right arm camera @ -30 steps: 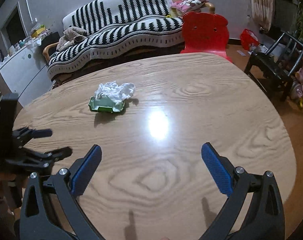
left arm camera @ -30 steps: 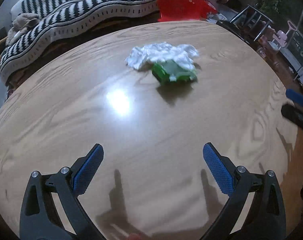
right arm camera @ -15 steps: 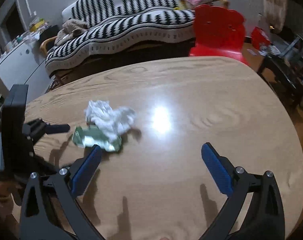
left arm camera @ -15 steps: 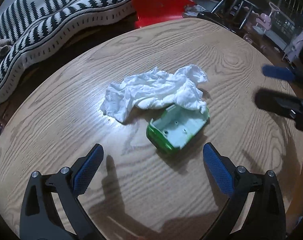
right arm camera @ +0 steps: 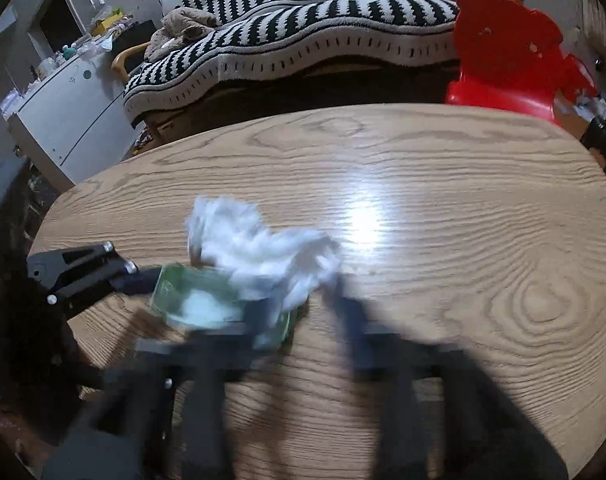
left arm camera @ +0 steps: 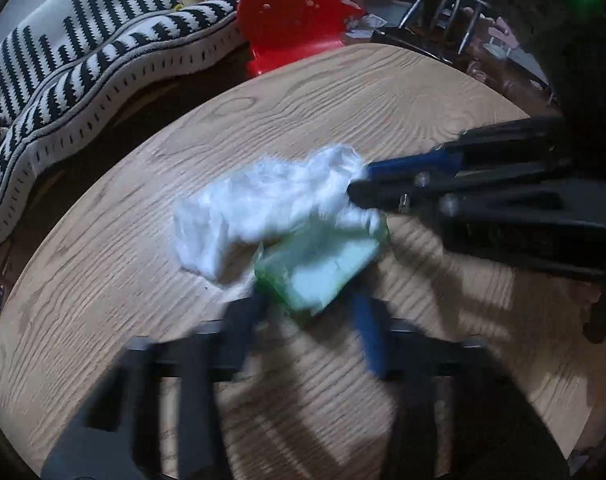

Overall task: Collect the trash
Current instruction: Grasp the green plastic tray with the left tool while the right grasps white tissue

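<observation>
Both pieces of trash lie on the wooden table [left arm camera: 383, 92]: a crumpled white tissue [left arm camera: 263, 208] draped over the far edge of a small green tray [left arm camera: 323, 268]. Neither has been lifted, and no bin or bag appears in either view, so collection has only reached the grasping step and the carrying away remains.

The left gripper [left arm camera: 307, 312] reaches in from the near side, angled steeply down, its blurred blue-padded jaws having just been closing, with the near end of the green tray between them; the blur hides whether the pads actually press on it. The right gripper [right arm camera: 299, 304] comes in from the right in the left wrist view, also tilted down, its jaws likewise having just been closing; there they appear drawn together at the right edge of the tissue, though a firm pinch cannot be confirmed. A red chair [right arm camera: 511, 64] and a striped sofa [right arm camera: 303, 12] stand beyond the table's far edge.
</observation>
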A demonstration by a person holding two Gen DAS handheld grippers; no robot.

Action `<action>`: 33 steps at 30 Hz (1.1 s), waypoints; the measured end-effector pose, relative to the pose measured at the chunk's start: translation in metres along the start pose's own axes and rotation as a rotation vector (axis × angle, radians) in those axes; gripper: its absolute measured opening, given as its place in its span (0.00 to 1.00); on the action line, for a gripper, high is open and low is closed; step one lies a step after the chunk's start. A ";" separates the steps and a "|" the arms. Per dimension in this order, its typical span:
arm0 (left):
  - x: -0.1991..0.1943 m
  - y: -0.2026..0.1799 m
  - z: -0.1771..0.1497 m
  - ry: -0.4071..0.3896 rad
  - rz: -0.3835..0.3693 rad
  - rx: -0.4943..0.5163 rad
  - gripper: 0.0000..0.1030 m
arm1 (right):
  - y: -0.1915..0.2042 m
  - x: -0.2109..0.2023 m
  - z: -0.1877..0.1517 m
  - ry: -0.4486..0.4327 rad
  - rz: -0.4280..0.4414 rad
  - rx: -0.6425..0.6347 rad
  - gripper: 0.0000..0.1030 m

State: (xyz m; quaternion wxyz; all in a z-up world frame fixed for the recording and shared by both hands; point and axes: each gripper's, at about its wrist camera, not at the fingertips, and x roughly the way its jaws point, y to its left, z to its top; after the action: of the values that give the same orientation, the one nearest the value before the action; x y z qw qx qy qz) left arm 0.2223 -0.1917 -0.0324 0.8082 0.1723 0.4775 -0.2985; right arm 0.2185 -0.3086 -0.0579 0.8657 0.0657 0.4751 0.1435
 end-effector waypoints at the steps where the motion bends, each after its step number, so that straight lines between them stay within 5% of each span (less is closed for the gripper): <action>1: -0.001 -0.001 0.000 0.005 -0.005 0.001 0.06 | -0.001 -0.003 -0.001 -0.013 0.000 0.004 0.04; 5: -0.005 -0.002 -0.007 0.007 -0.010 -0.003 0.00 | -0.003 -0.013 -0.005 -0.034 0.007 0.016 0.02; 12: -0.013 0.004 -0.020 0.004 -0.010 -0.057 0.04 | -0.013 -0.037 -0.018 -0.069 -0.012 0.045 0.02; 13: -0.014 0.004 -0.021 0.006 0.001 -0.065 0.10 | -0.017 -0.043 -0.022 -0.081 -0.020 0.055 0.02; 14: -0.016 0.004 -0.021 0.010 0.008 -0.075 0.45 | -0.022 -0.050 -0.024 -0.097 -0.021 0.071 0.02; 15: -0.018 0.005 -0.021 0.007 0.028 -0.087 0.90 | -0.026 -0.057 -0.027 -0.112 -0.024 0.083 0.02; 17: -0.027 0.006 -0.019 -0.056 0.046 -0.113 0.94 | -0.037 -0.072 -0.033 -0.146 -0.037 0.114 0.02; 23: -0.023 0.005 -0.003 -0.043 0.030 -0.177 0.94 | -0.044 -0.075 -0.056 -0.095 -0.094 0.123 0.02; 25: -0.019 0.004 0.004 -0.038 0.036 -0.201 0.94 | -0.042 -0.069 -0.061 -0.065 -0.096 0.119 0.22; 26: -0.018 0.003 0.008 -0.038 0.037 -0.213 0.94 | -0.041 -0.069 -0.063 -0.074 -0.117 0.121 0.70; 27: -0.017 0.001 0.011 -0.040 0.038 -0.217 0.94 | -0.040 -0.071 -0.064 -0.092 -0.118 0.125 0.91; 33: 0.001 -0.005 0.029 -0.033 0.122 -0.190 0.94 | -0.045 -0.062 -0.047 -0.106 -0.190 0.160 0.94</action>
State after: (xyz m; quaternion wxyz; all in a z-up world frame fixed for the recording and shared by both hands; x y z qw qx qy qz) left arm 0.2390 -0.2127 -0.0191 0.8454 0.1187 0.4787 -0.2049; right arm 0.1561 -0.3718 -0.0444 0.8912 0.0967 0.4429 0.0189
